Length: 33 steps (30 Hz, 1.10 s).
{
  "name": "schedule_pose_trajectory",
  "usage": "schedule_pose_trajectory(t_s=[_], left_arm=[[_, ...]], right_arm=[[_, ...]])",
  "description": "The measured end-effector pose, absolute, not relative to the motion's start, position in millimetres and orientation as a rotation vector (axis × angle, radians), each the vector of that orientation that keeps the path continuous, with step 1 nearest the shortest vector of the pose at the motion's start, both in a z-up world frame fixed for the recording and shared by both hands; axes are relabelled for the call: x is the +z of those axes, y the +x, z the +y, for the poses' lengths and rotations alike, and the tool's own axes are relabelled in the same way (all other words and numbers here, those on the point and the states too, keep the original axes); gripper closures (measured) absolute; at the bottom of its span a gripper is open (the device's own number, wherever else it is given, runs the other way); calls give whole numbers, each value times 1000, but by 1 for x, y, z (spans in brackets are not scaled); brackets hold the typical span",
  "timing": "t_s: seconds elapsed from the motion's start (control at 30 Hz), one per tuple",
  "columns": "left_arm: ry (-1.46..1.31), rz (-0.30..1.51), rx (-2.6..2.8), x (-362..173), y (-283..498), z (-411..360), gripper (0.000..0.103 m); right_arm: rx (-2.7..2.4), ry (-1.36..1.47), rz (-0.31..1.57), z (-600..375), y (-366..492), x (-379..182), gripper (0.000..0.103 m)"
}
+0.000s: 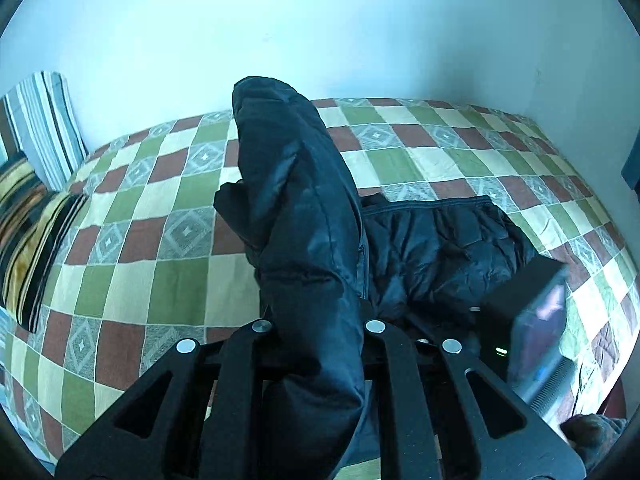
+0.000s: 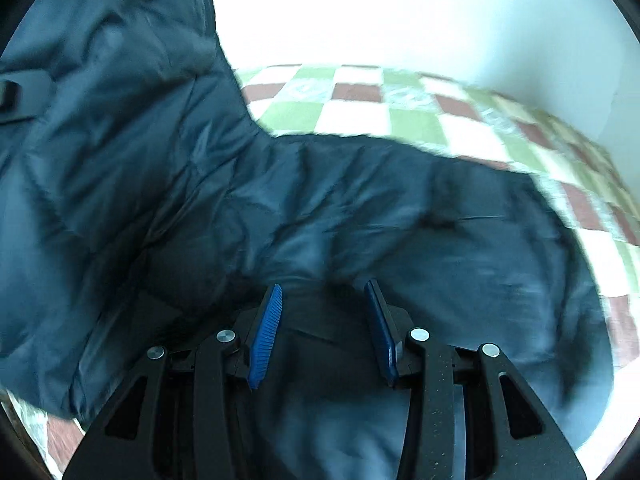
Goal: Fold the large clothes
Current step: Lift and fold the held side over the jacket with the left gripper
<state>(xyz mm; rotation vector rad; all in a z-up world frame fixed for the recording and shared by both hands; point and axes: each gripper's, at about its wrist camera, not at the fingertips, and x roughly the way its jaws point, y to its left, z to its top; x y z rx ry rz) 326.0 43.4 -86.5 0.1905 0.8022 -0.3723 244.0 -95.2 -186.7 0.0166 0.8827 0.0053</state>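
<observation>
From the left wrist, the left tongs (image 1: 318, 326) clamp a raised sleeve of the dark puffer jacket (image 1: 436, 248), whose body lies on the checked bed (image 1: 132, 248). From the right wrist, the right tongs (image 2: 326, 332) stand parted over the jacket, pinching nothing. It looks light, soft and slippery, so seams or cuffs seem the safest hold.
</observation>
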Motion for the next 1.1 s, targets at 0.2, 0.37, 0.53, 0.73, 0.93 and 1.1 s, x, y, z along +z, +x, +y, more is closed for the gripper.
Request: schedule_pose_trajectory(t_s=[0.2, 0.37, 0.53, 0.73, 0.93, 1.1], left_arm=[[234, 781, -390, -85, 312, 1, 90], [276, 773, -411, -93, 300, -36, 90], [316, 773, -427, -104, 286, -70, 90], [359, 778, -438, -122, 271, -114, 90], [385, 798, -458, -146, 257, -154, 90], [408, 805, -461, -167, 245, -182, 90]], right_arm=[[-95, 10, 849, -150, 210, -170, 60], [-188, 11, 862, -197, 185, -169, 59], [-240, 32, 866, -236, 159, -170, 59], [-292, 88, 867, -278, 137, -173, 59], [-324, 104, 882, -302, 125, -180, 59], [-351, 120, 907, -321, 115, -192, 59]])
